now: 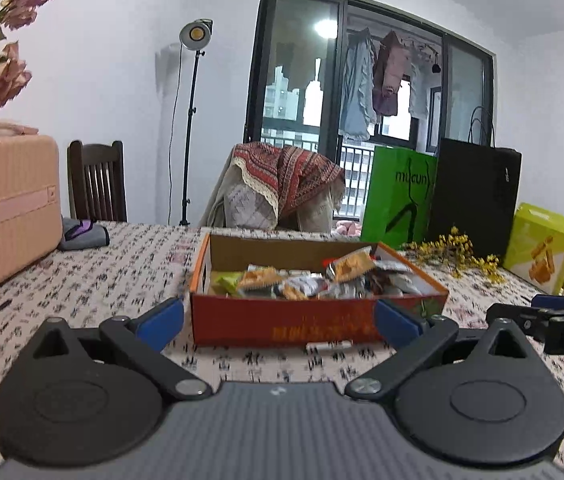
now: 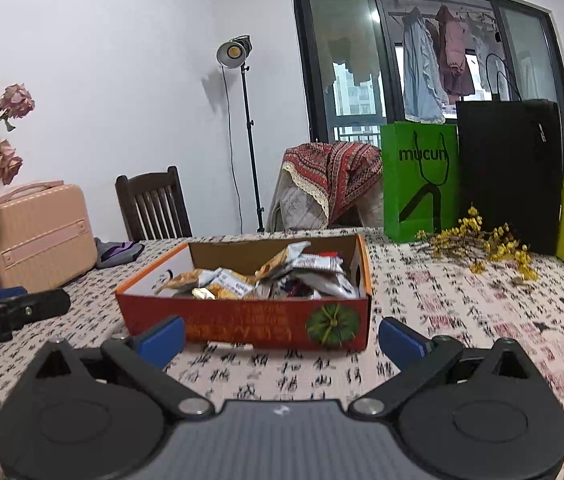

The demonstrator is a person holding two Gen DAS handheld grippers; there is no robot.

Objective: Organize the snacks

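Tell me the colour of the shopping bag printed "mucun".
Bright green shopping bag, clearest in the right wrist view.

White walls [image 2: 122, 60] surround the patterned tablecloth [image 2: 462, 312]. At twelve o'clock a dark-framed glass door [image 1: 346, 80] shows hanging laundry [image 1: 378, 80]. A studio lamp [image 1: 196, 34] stands at eleven, a dark wooden chair [image 1: 98, 180] at ten, a cloth-draped chair [image 1: 282, 184] straight ahead.

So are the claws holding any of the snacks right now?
No. The left claw and the right claw are both open and empty, short of the snack box; the snacks lie inside.
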